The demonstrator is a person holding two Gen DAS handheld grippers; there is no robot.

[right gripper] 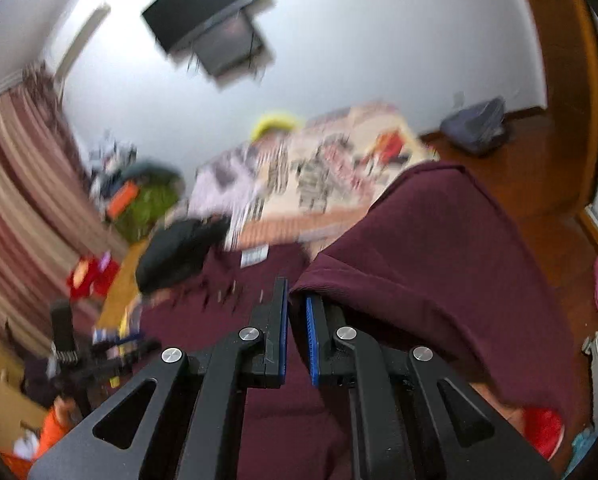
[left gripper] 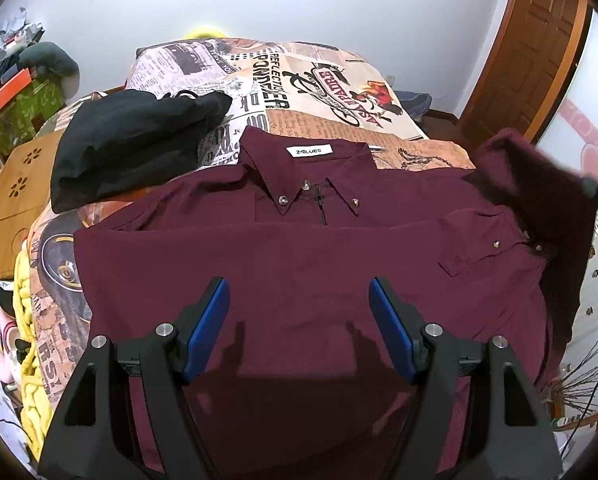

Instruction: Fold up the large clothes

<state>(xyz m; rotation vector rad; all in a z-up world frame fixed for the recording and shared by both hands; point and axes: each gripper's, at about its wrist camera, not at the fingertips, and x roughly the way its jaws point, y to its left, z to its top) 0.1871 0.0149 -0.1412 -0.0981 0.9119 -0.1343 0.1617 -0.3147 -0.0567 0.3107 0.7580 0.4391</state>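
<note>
Maroon shirt (left gripper: 299,272) lies collar-away on the bed (left gripper: 339,92), one sleeve already across the chest. Right claw (right gripper: 297,320), nearly closed, pinches the raised right sleeve (right gripper: 419,260), which must travel leftward. Left claw (left gripper: 299,328) hovers wide open over the body, empty.

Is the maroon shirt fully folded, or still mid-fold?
Mid-fold: the maroon shirt lies collar-up with one side lifted by the shut right gripper; the left gripper hovers open.
</note>
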